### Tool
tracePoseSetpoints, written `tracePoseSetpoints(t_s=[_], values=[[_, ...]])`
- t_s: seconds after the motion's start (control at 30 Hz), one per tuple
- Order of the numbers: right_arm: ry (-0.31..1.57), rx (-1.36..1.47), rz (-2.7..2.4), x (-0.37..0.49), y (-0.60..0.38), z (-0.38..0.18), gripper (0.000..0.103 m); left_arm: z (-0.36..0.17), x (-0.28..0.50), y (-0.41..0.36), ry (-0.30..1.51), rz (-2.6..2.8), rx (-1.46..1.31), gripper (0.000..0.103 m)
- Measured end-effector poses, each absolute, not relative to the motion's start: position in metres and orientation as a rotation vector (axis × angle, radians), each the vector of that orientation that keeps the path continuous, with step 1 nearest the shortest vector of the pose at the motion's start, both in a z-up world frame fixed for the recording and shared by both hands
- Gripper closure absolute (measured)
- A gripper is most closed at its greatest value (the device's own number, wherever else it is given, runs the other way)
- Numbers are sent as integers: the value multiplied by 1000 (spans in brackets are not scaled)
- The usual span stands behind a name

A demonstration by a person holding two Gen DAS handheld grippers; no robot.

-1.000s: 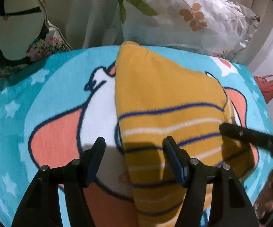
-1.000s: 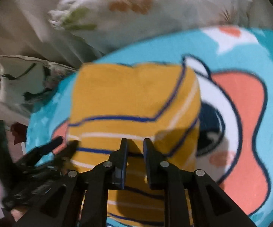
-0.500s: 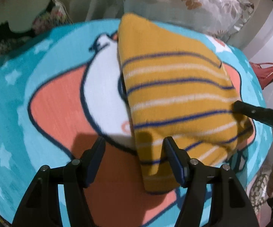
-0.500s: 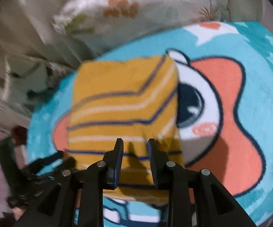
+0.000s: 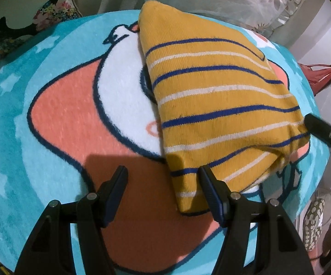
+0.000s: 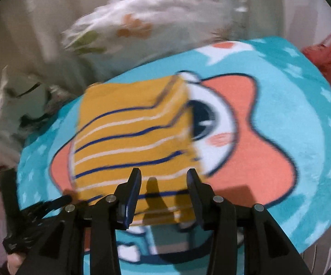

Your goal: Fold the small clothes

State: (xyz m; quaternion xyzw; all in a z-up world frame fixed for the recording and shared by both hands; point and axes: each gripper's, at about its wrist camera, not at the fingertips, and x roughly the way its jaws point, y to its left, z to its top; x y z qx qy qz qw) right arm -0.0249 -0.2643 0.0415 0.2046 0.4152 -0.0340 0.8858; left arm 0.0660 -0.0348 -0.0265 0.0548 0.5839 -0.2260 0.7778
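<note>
Btwn open right tool (image 6: 163,178) tips: folded yellow top (image 6: 131,142)

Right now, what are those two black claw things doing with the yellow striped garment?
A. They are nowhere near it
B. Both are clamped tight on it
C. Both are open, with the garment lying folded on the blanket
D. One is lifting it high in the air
C: the left gripper and right gripper both show wide gaps between their fingers, and the yellow striped garment lies folded on the cartoon blanket.
</note>
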Motion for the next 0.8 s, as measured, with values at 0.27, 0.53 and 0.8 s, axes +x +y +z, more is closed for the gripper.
tracePoseSetpoints(t_s=[0.27, 0.53, 0.8], values=[[1012, 473, -40, -2, -248, -3, 62, -30, 63, -30, 1258, -503, 100, 38], [970, 498, -73, -16, -264, 18, 60, -30, 63, -29, 1271, -479, 89, 36], [1029, 425, -9, 0, -262, -3, 61, -28, 58, -32, 1267, -396, 80, 35]])
